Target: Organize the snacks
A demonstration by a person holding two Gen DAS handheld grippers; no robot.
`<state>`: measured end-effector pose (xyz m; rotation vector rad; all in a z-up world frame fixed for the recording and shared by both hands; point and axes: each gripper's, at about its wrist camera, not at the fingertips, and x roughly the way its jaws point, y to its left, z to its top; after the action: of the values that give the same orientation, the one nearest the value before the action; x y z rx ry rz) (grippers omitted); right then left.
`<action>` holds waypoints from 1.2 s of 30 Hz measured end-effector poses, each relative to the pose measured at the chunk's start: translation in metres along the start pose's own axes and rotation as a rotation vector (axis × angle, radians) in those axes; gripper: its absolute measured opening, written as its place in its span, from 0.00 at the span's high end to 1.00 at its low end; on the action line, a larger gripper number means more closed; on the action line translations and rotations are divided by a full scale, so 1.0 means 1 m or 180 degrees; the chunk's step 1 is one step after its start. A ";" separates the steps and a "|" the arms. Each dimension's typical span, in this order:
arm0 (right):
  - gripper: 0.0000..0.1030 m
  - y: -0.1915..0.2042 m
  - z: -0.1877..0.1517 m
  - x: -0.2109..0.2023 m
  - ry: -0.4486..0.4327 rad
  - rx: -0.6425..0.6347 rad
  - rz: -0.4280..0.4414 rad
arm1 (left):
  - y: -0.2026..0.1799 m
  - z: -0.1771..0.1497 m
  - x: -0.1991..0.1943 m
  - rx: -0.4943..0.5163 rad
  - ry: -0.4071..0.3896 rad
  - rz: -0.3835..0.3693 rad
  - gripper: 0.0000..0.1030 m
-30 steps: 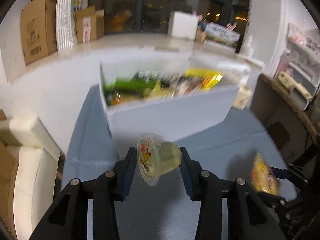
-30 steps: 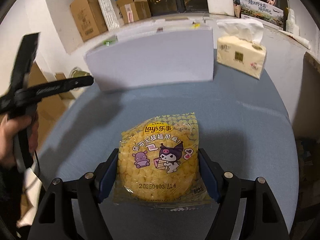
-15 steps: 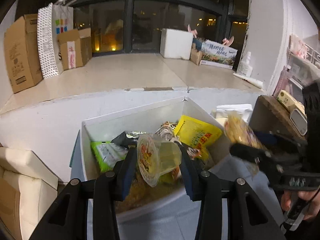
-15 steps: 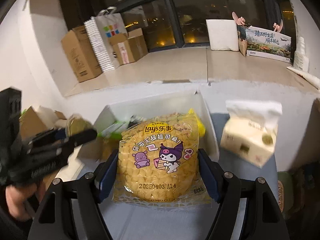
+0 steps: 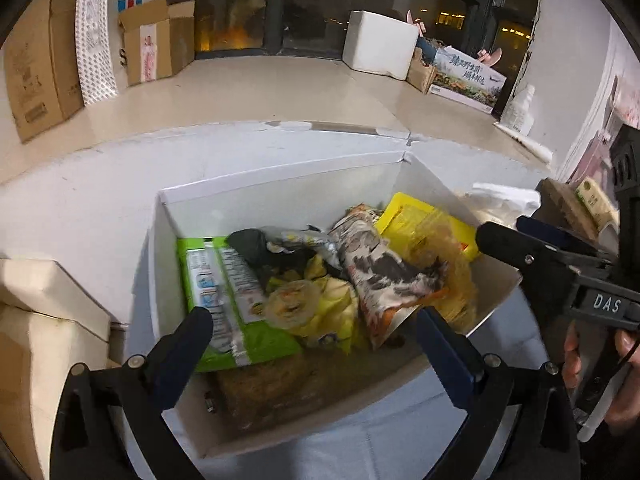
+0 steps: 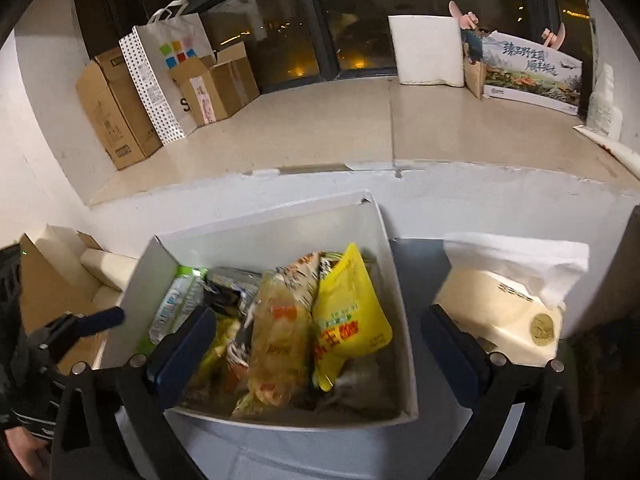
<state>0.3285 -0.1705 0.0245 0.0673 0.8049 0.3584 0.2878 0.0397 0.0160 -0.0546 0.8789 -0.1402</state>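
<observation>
Above the white cardboard box (image 5: 288, 184) of snacks, my left gripper (image 5: 312, 336) and right gripper (image 6: 316, 344) both hang released, jaws wide and holding nothing. A round clear jelly cup (image 5: 289, 307) and a translucent yellow chip bag (image 6: 278, 340) lie atop the pile inside. The drop looks complete; next I would fetch more snacks. The box sits on a pale blue tablecloth (image 5: 400, 444), with a dark window (image 6: 360, 12) beyond.

Colours in the white snack box (image 5: 280, 188)

Between the blue-padded jaws: a lime-green packet (image 5: 224, 288), a bright yellow pouch (image 6: 348, 320) with red lettering, a black-and-white cow-patterned bag (image 5: 384, 272), and a pale yellow jelly cup (image 5: 290, 308).
</observation>
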 end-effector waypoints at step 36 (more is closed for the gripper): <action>0.00 0.036 -0.207 -0.183 -0.0344 -0.0190 0.0095 | -0.060 -0.195 -0.161 0.0059 -0.0699 0.0303 0.00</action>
<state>0.0534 -0.2149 0.0144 0.0427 0.6865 0.4034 0.0302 0.0054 0.0212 -0.0104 0.6595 -0.0519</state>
